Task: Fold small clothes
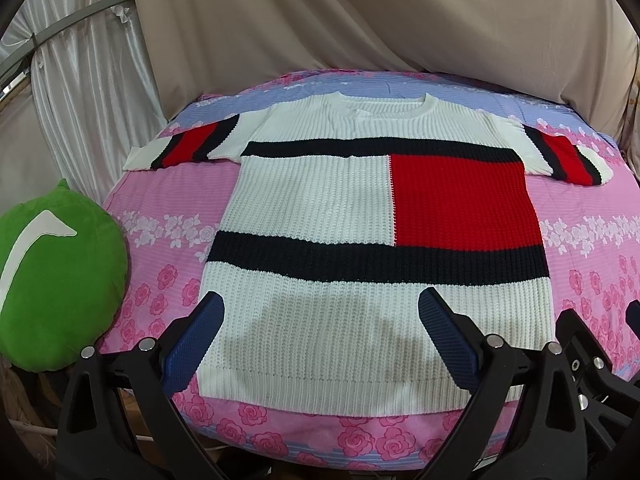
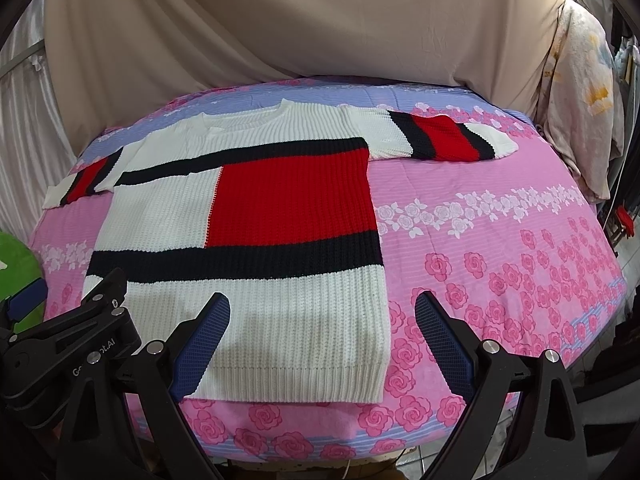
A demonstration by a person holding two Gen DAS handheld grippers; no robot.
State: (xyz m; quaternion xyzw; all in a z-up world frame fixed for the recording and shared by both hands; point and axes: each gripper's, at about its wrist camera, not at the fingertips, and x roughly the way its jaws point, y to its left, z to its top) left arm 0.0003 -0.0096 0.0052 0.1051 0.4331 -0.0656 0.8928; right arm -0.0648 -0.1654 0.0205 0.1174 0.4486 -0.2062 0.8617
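From the left wrist, the sweater (image 1: 372, 248) lies flat and face-up on the bed (image 1: 168, 216), neck away from the camera, both short sleeves spread out to the sides and the hem nearest the viewer, close to the bed's front edge. The left gripper (image 1: 320, 344) hovers over the hem's left half with its fingers (image 1: 192, 344) spread wide and nothing between them; whether the tips touch the knit cannot be told. A green cushion (image 1: 56, 280) sits off the bed's left side, and part of the right gripper shows at the lower right edge. From the right wrist, the same sweater (image 2: 248, 240) sits left of centre, and the right gripper (image 2: 322, 344) hangs over the hem's right corner, its fingers (image 2: 444, 344) likewise wide apart and empty, one over the white knit and the other over the bare floral cover. The left gripper's black body (image 2: 72, 352) appears at the lower left. No fold has been made, so the job looks to be at its very start: the garment is laid out and both grippers are lined up along the hem. The next move probably calls for each gripper to lower and close on an edge, either hem corners or a sleeve, pinching both layers of the thick knit so that the fold lifts evenly.
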